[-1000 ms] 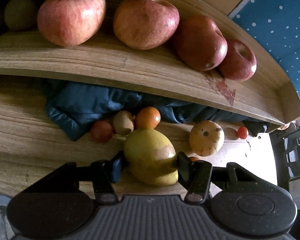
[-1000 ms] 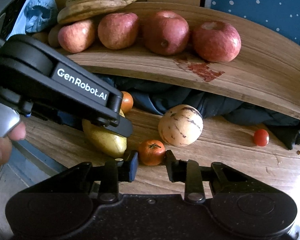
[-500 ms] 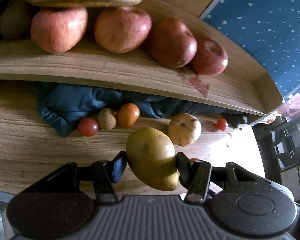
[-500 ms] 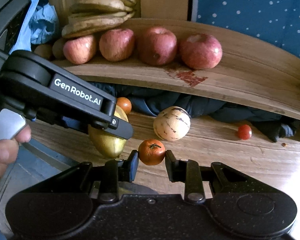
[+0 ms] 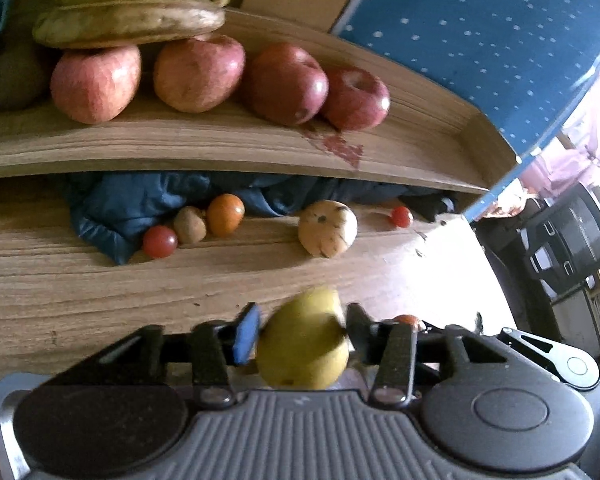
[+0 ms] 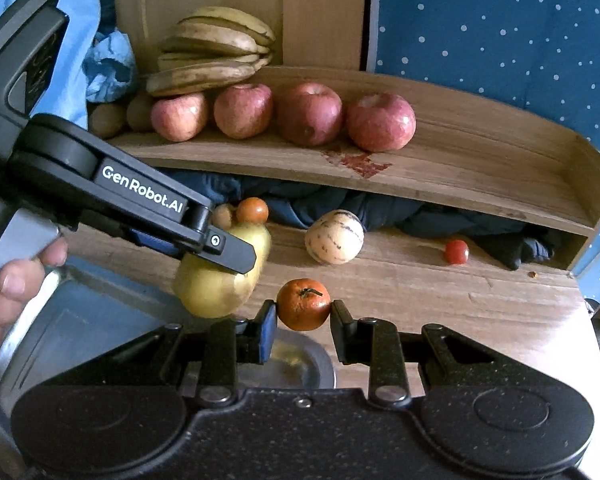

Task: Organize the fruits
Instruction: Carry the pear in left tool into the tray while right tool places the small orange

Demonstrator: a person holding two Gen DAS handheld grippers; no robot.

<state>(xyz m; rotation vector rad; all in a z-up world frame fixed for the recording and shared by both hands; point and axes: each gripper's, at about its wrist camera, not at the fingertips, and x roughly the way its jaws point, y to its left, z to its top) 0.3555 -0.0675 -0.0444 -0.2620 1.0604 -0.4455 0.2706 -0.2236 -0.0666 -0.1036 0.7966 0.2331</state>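
Note:
My left gripper is shut on a yellow-green mango and holds it above the table; the mango also shows in the right wrist view, over a metal tray. My right gripper is shut on a small orange tangerine and holds it over the tray's right rim. On the table lie a striped pale melon, a cherry tomato, another tangerine, a kiwi and a red tomato.
A raised wooden shelf holds several red apples, bananas and kiwis. A dark blue cloth lies under the shelf. A blue dotted wall stands behind. The table edge is on the right.
Both grippers have lifted and pulled back from the shelf with their fruit. The mango and the tangerine now hang over the metal tray near the front edge.

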